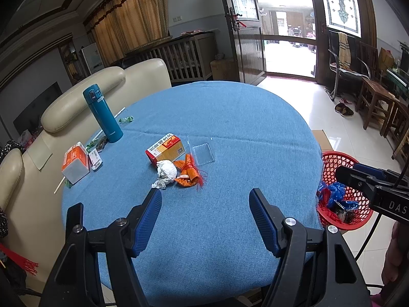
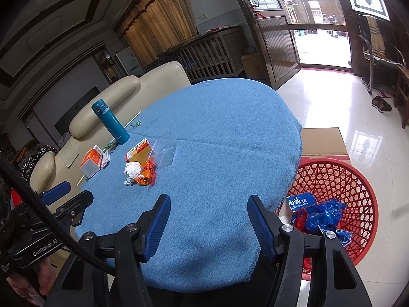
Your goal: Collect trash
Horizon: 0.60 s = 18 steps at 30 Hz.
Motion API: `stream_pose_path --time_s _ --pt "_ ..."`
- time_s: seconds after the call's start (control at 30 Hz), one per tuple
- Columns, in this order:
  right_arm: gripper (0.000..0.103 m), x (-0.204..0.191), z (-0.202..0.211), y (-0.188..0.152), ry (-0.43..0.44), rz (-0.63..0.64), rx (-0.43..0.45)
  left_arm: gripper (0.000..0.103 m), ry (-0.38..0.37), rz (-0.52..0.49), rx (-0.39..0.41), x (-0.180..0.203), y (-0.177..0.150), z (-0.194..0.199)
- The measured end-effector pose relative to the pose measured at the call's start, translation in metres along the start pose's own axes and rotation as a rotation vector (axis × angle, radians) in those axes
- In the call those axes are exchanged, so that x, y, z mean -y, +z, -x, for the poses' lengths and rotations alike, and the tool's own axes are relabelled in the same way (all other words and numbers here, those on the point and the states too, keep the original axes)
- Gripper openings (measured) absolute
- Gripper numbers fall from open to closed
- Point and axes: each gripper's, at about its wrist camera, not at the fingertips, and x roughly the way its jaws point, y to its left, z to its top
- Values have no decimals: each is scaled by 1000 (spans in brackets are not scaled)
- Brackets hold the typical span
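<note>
Between picks: both grippers hover empty over the near edge of the round blue-clothed worktop [image 1: 230, 117], nothing in contact. Left gripper [image 1: 205, 202] sits bottom centre of its view, jaws released and spread, only bare cloth between the blue pads; right gripper [image 2: 208, 207] same, bottom centre of its own view, released and empty. Remaining trash sits in a cluster left of centre in both views: crumpled white paper wad [image 1: 166, 170] touching an orange wrapper with red string [image 1: 188, 174], a red-and-yellow carton [image 1: 166, 149] just behind them, and a clear plastic tray [image 1: 203, 153] beside the carton, to its right. Further left, an orange-and-white box [image 1: 75, 163], a small label pack and green candy wrappers near the teal flask [image 1: 103, 113]; the flask looks like a keeper, not trash, judging by its condition. Red mesh basket [image 2: 358, 186] is on the floor at lower right, beside the worktop edge, already holding blue bags and a blue packet, so collection seems partly done. Next move likely: left gripper reaches forward to the wad or orange wrapper, which lie nearest its left finger, closes on one soft item without dragging the other, then carries it right, past the worktop rim, over the basket. The wad should crush easily; the clear tray looks flat and harder to pinch.
</note>
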Motion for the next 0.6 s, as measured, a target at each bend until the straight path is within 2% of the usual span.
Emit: stream_pose_path --time_s 0.6 --pt "67 -3 -8 -2 -10 3 -19 72 -10 13 -21 -4 -1 -9"
